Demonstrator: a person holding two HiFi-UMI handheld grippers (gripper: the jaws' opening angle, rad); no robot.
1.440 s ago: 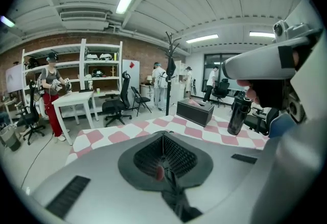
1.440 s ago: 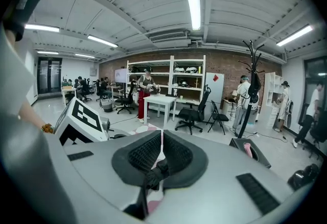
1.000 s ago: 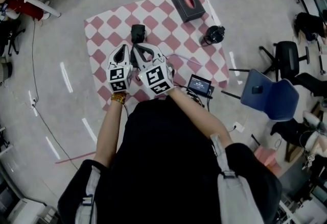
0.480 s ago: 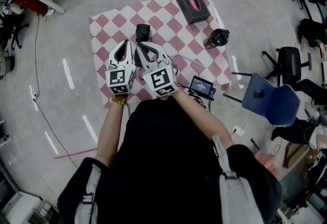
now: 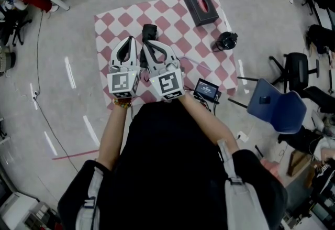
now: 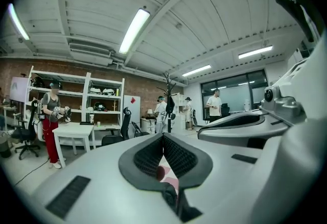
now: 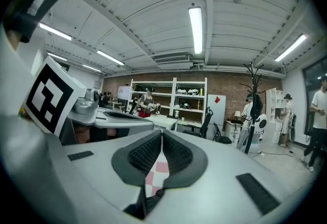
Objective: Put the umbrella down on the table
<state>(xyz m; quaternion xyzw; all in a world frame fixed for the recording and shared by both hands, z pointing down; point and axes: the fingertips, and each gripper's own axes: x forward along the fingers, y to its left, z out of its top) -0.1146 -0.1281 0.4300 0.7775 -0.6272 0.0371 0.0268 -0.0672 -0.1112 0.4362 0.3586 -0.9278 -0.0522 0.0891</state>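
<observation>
On the far left of the head view I saw a thin cable [image 5: 37, 61] trailing over the grey floor [image 5: 78, 119]. Next came the worktop [image 5: 112, 19] under its pink-and-white checked cloth. My left claw [image 5: 129, 40] was held over its near half with the marker cube toward me. In the left gripper view that claw [image 6: 163, 137] had its two ribbed pads [image 6: 148, 155] pressed together at the tips. Nothing was caught in them, and only a sliver of checked cloth showed through the gap lower down. The umbrella [image 5: 149, 31], folded small and black, lay on the cloth just beyond the tips of both claws, and neither one gripped it. Immediately to its right, my right claw [image 5: 147, 43] sat side by side with the left one. In the right gripper view it [image 7: 162, 133] was likewise closed tip to tip and empty, with cloth showing through the same sort of gap. Further right, a dark tissue box [image 5: 201, 7] stood at the far corner of the worktop. A round black object [image 5: 226, 41] sat near the right edge, but I could not make out what it was. A small lit screen [image 5: 205, 89] sat at the near right corner, and a blue chair [image 5: 276, 106] stood on the floor beyond it.
</observation>
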